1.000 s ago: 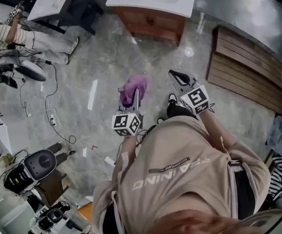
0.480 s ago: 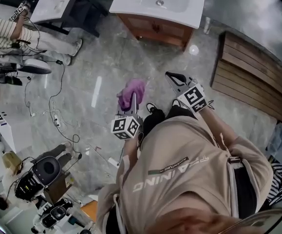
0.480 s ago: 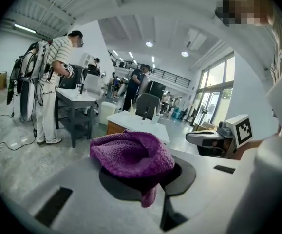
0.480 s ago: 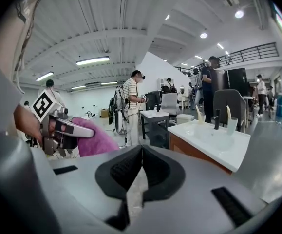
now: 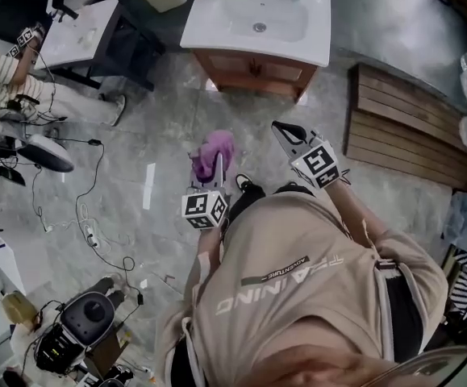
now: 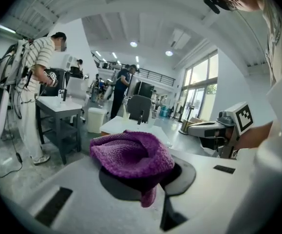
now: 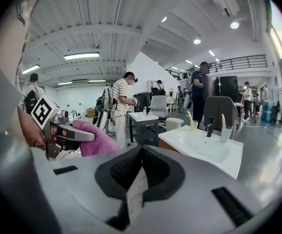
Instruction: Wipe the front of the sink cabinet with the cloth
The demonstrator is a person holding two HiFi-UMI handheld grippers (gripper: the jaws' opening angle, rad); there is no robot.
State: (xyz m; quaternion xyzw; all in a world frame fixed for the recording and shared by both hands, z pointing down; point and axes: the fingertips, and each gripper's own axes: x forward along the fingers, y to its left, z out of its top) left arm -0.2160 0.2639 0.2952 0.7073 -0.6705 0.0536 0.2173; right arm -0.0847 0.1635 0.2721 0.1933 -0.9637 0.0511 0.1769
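The sink cabinet (image 5: 257, 72) has a wooden front under a white basin top, and stands on the floor at the top middle of the head view. My left gripper (image 5: 216, 161) is shut on a bunched purple cloth (image 5: 210, 151), held in the air well short of the cabinet. In the left gripper view the cloth (image 6: 131, 154) drapes over the jaws and hides the tips. My right gripper (image 5: 284, 131) sits beside it to the right, shut and empty. In the right gripper view the right gripper (image 7: 140, 152) points toward the sink cabinet (image 7: 201, 147), with the cloth (image 7: 96, 143) at the left.
A slatted wooden platform (image 5: 410, 127) lies on the floor to the right of the cabinet. A white table (image 5: 84, 27) with a person at it stands to the left. Cables (image 5: 88, 192) and machines (image 5: 76, 325) lie on the floor at the left. Several people stand further back.
The sink cabinet has come lower and fuller into the head view. Both grippers, the left one still holding the cloth, have moved forward toward it.
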